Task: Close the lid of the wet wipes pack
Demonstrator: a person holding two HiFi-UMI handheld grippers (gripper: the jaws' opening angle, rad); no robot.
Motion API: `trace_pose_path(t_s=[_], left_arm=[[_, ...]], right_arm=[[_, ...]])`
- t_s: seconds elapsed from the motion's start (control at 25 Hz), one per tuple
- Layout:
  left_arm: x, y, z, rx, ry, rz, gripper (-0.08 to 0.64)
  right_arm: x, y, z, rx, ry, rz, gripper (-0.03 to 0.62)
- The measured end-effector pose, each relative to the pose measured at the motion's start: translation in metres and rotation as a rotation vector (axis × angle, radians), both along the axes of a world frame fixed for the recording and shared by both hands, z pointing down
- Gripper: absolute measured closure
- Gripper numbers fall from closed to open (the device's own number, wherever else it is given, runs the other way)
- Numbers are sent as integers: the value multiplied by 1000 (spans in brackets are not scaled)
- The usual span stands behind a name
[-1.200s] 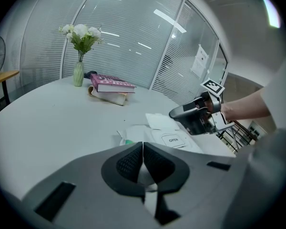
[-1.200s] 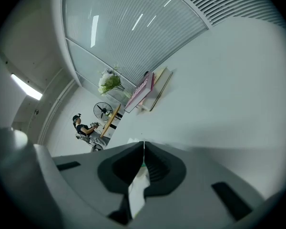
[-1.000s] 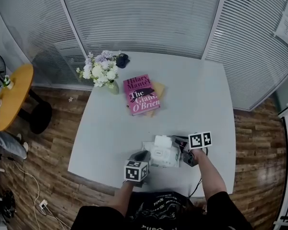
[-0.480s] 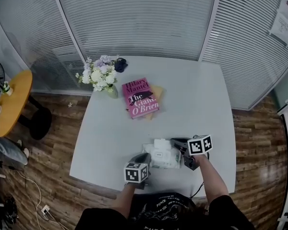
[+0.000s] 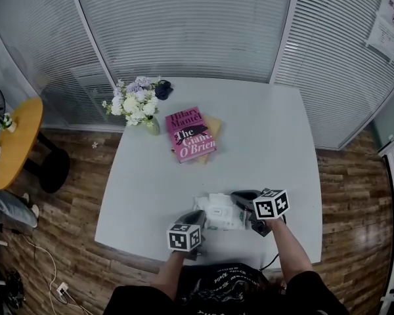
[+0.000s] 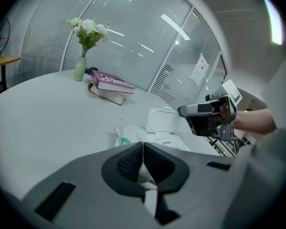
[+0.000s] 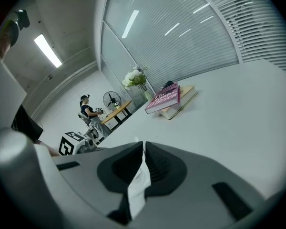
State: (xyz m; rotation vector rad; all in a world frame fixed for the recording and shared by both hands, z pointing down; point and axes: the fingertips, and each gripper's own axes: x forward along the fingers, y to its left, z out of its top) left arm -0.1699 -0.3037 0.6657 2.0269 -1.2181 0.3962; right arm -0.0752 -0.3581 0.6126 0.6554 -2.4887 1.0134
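Note:
The white wet wipes pack (image 5: 222, 216) lies near the table's front edge, and its lid (image 6: 164, 119) stands open at the far end. My left gripper (image 5: 198, 216) sits at the pack's near left corner. Its jaws are shut on the pack's near edge, which they hide in the left gripper view (image 6: 143, 144). My right gripper (image 5: 235, 195) hovers just right of the raised lid, a little above the pack (image 6: 155, 138). Its jaws (image 7: 144, 144) are opening, only a thin slit apart, with nothing between them.
On the grey table (image 5: 262, 136), a pink book (image 5: 192, 134) lies on a tan one at the back left. A vase of flowers (image 5: 132, 100) and a dark object stand beside them. A round yellow side table (image 5: 13, 133) is off to the left. A person (image 7: 88, 111) stands beyond.
My right gripper has lifted a little and rolled, and its tip now sits closer beside the open lid. The left gripper and the pack have stayed put.

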Motion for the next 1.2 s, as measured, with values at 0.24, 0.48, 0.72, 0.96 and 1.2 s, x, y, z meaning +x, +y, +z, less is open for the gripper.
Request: trace_pose_path(t_s=[0.24, 0.48, 0.72, 0.96, 1.2], left_arm=[[0, 3, 0, -6, 11, 4, 552], [0, 5, -2, -4, 10, 6, 552], [-3, 6, -4, 1, 11, 5, 552], [-4, 6, -7, 14, 14, 4, 552], [-8, 8, -9, 21, 12, -10, 552]], right_arm=[[-1, 10, -4, 16, 0, 3, 571], [-4, 21, -7, 74, 51, -13, 569], [-4, 36, -5, 83, 39, -10, 561], [-3, 50, 3, 85, 43, -8, 552], [-3, 63, 21, 51, 64, 2, 560]])
